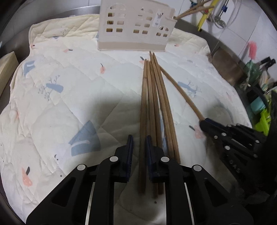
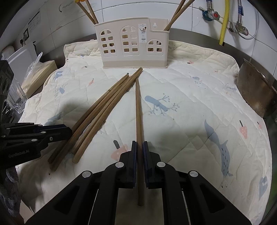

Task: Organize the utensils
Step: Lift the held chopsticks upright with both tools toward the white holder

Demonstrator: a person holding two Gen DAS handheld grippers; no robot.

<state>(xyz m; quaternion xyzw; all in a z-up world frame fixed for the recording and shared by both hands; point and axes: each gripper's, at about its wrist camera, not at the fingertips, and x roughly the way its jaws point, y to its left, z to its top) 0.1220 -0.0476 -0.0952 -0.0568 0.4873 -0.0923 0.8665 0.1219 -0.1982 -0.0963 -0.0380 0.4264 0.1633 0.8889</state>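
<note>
A cream quilt (image 2: pixel 181 131) printed with whales, twigs and pink mushrooms covers the work surface, wrinkled toward its near edge. Under it a steel counter (image 2: pixel 204 35) meets a white tiled wall (image 2: pixel 121 10) at the far side, where valves and a yellow hose (image 2: pixel 224 20) hang on the right. At the far edge of the quilt stands a beige holder (image 2: pixel 133 46) shaped like a house with arched windows; chopsticks lean out of its left and right compartments. On the far left sit a glass (image 2: pixel 15 97) and a wooden box (image 2: pixel 39 76); a brown board (image 2: pixel 254 93) leans at the right.

The right gripper (image 2: pixel 139 148) is clamped on one chopstick (image 2: pixel 138 110), which runs between its pads with the tip pointing at the holder. Whether that tip touches the quilt cannot be told.

A bundle (image 1: pixel 154 103) of chopsticks lies on the quilt just left of it, tips near the holder's base. The left gripper (image 1: pixel 139 147) hovers over the bundle's near end, jaws narrowly parted, one stick showing in the gap between its pads.
</note>
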